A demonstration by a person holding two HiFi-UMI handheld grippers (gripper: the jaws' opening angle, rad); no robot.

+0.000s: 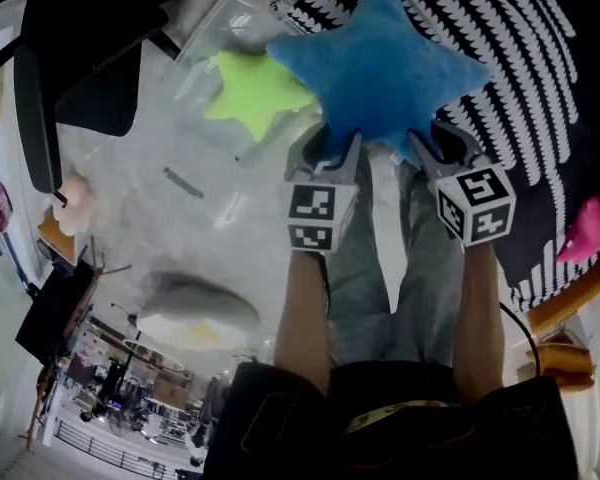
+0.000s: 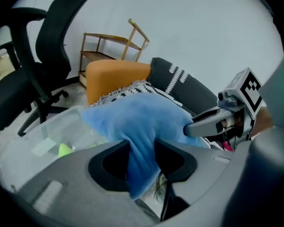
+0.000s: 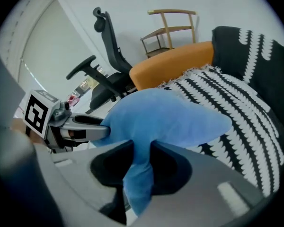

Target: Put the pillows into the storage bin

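**Blue star pillow held up by both grippers beside the bin**

The blue star pillow [image 1: 380,63] hangs in the air, gripped at two of its near points. The left gripper [image 1: 330,153] has its jaws pinching one point, with blue fabric bunched between them and hanging out below. The right gripper [image 1: 435,148] pinches the neighbouring point the same way. The two grippers are side by side, just in front of the person's legs.

To the pillow's left is the clear storage bin [image 1: 215,23], and a green star pillow [image 1: 252,93] lies inside it. Part of the blue pillow overlaps the bin's right edge. The rest is over a black-and-white striped blanket [image 1: 540,68] on the right.

A pink pillow [image 1: 590,223] lies at the far right, on the blanket's edge. A black office chair [image 1: 80,68] stands to the left of the bin.
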